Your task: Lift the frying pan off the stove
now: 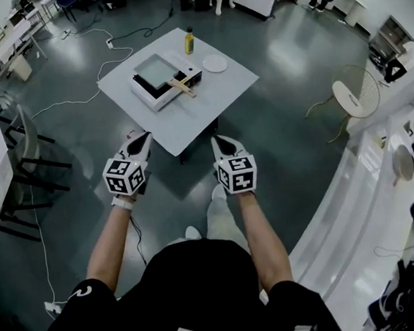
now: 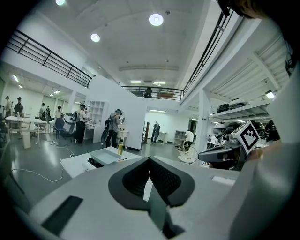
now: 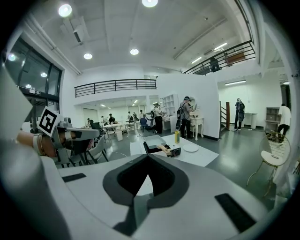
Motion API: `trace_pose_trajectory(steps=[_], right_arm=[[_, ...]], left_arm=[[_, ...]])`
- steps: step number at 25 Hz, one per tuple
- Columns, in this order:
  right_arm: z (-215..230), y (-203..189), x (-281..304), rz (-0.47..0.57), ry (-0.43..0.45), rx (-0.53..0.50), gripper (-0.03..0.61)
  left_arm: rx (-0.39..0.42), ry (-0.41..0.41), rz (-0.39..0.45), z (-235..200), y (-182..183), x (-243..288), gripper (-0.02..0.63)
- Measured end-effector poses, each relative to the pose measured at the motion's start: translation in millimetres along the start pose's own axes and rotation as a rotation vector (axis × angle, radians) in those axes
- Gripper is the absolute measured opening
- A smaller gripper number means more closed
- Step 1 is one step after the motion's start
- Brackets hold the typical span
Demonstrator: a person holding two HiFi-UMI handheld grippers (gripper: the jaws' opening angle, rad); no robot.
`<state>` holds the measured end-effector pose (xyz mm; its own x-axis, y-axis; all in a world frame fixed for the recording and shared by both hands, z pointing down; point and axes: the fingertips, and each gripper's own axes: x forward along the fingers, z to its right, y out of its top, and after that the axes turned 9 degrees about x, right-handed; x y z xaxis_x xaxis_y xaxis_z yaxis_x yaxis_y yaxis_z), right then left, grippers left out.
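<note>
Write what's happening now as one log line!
stage: standing back from table | left gripper: shut, empty | right gripper: shut, empty | frying pan: on stove, untouched

head view looks steeply down from above the person, onto the left tongs (image 1: 144,136), right tongs (image 1: 219,141) and the counter (image 1: 214,94) ahead, well apart. each gripper view looks level along its own tongs toward that far counter; each catches the other tongs to one side. all three share the counter.

Both arms outstretched, left gripper (image 1: 138,143) and right gripper (image 1: 224,146) side by side, fingers closed, empty
</note>
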<state>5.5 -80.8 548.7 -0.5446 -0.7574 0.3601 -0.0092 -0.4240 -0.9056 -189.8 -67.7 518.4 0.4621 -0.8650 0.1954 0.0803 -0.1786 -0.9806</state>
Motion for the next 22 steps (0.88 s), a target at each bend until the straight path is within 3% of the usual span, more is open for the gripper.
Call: trace_pose_trajectory(steps=[22], right_arm=[[104, 58, 83, 0.001, -0.008, 0.010, -0.006]], left_arm=[[0.017, -0.019, -0.015, -29, 29, 136, -0.002]])
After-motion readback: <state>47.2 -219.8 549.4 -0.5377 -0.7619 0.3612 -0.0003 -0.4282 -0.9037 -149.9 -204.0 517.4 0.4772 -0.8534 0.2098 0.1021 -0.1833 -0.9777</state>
